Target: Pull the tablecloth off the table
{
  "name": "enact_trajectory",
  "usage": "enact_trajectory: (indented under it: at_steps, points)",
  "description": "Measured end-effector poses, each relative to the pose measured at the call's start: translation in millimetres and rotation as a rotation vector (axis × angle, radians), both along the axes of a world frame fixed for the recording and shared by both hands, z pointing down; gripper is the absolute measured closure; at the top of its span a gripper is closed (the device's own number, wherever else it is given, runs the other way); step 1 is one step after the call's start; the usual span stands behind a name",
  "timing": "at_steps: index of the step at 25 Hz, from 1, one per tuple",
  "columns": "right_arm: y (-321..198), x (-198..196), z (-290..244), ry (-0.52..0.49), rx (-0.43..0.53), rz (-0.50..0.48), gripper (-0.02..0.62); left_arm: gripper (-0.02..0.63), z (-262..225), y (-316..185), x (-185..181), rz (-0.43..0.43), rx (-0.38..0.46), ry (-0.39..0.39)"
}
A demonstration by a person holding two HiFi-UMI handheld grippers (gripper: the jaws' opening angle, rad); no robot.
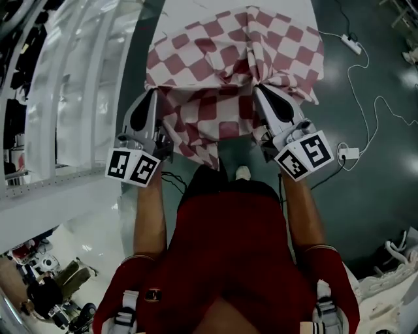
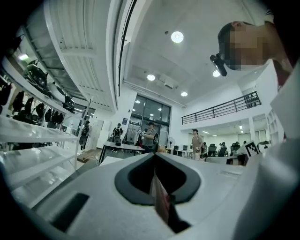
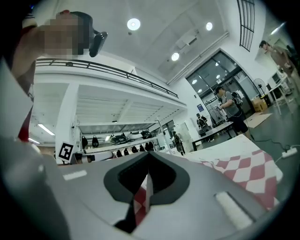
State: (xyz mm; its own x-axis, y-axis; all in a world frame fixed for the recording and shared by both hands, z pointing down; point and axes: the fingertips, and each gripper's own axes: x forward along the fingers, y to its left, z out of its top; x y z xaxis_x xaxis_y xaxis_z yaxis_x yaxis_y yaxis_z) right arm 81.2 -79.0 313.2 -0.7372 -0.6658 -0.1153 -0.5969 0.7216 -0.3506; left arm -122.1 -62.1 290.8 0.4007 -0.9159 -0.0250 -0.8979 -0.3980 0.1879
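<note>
The red-and-white checked tablecloth (image 1: pixel 228 72) hangs bunched between both grippers, its far part still lying over the white table (image 1: pixel 274 8) at the top of the head view. My left gripper (image 1: pixel 149 87) is shut on the cloth's near left corner, and a pinched strip of cloth (image 2: pixel 159 199) shows between its closed jaws. My right gripper (image 1: pixel 257 85) is shut on the near right corner; cloth (image 3: pixel 143 199) is clamped in its jaws too, with more of it (image 3: pixel 243 171) spread at the right. The cloth's middle sags down between the grippers.
A white shelving unit (image 1: pixel 72 98) runs along the left. On the dark floor (image 1: pixel 366 196) at the right lie a white cable (image 1: pixel 369 98) and a power strip (image 1: pixel 353 44). The person's torso in a red shirt (image 1: pixel 228 261) fills the lower middle.
</note>
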Motion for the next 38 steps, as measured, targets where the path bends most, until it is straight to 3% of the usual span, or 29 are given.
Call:
enact_trajectory:
  at_steps: [9, 17, 23, 28, 32, 38]
  points:
    - [109.9, -10.2, -19.6, -0.022, 0.043, 0.023, 0.581, 0.598, -26.8, 106.7, -3.3, 0.054, 0.071, 0.052]
    - [201.1, -78.0, -28.4, -0.051, 0.06, 0.124, 0.581, 0.598, -36.2, 193.9, -77.6, 0.142, 0.13, 0.081]
    - [317.2, -124.8, -62.5, -0.056, 0.105, 0.238, 0.581, 0.598, -67.1, 304.0, -131.0, 0.243, 0.184, 0.066]
    - [393.2, -102.0, -56.5, -0.039, 0.083, 0.331, 0.581, 0.598, -63.2, 368.6, -125.7, 0.297, 0.192, 0.082]
    - [426.9, -85.1, -41.5, -0.056, 0.022, 0.353, 0.581, 0.598, -53.6, 391.4, -114.1, 0.311, 0.172, 0.105]
    - [423.9, -97.1, -49.7, -0.049, -0.001, 0.356, 0.581, 0.598, -62.0, 383.3, -117.8, 0.327, 0.151, 0.105]
